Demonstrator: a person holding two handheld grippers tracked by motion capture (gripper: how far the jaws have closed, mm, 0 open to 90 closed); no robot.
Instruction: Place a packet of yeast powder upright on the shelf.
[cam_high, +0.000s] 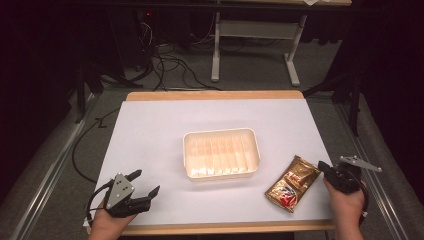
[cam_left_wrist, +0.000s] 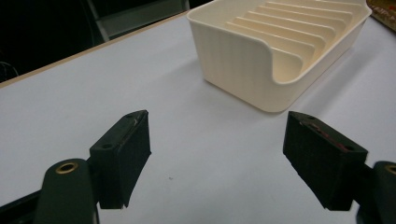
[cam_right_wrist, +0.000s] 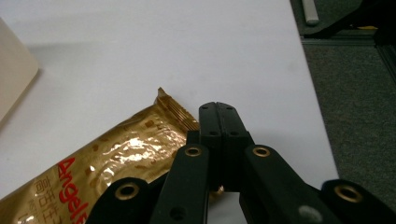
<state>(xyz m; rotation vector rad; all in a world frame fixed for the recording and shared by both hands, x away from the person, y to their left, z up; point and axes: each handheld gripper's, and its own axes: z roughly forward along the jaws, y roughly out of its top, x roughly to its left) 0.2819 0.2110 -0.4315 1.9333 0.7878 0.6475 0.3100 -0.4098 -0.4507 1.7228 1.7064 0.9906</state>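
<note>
Two grippers are in my hands at the near edge of the table. My right gripper (cam_high: 324, 168) sits by the near right corner, its jaws pressed together. In the right gripper view they meet at the edge of the gold packet (cam_right_wrist: 116, 158), over its end nearest that corner; whether any foil is caught between the pads I cannot tell, since the jaws hide that spot. The packet (cam_high: 293, 183) lies flat on the white table (cam_high: 150, 130), slanting from near the front edge up toward the right edge, its crimped far end pointing at the right side. Red lettering shows on its gold face.

My left gripper (cam_high: 146, 182) rests near the near left corner, jaws spread wide with bare table between them. In the left gripper view its two black pads (cam_left_wrist: 122, 154) stand well apart and touch nothing.

Between the grippers, toward the middle of the table, sits a cream tray (cam_high: 221, 132) with a ribbed floor. It stands clear of the packet, which lies to its right and nearer the front edge.
</note>
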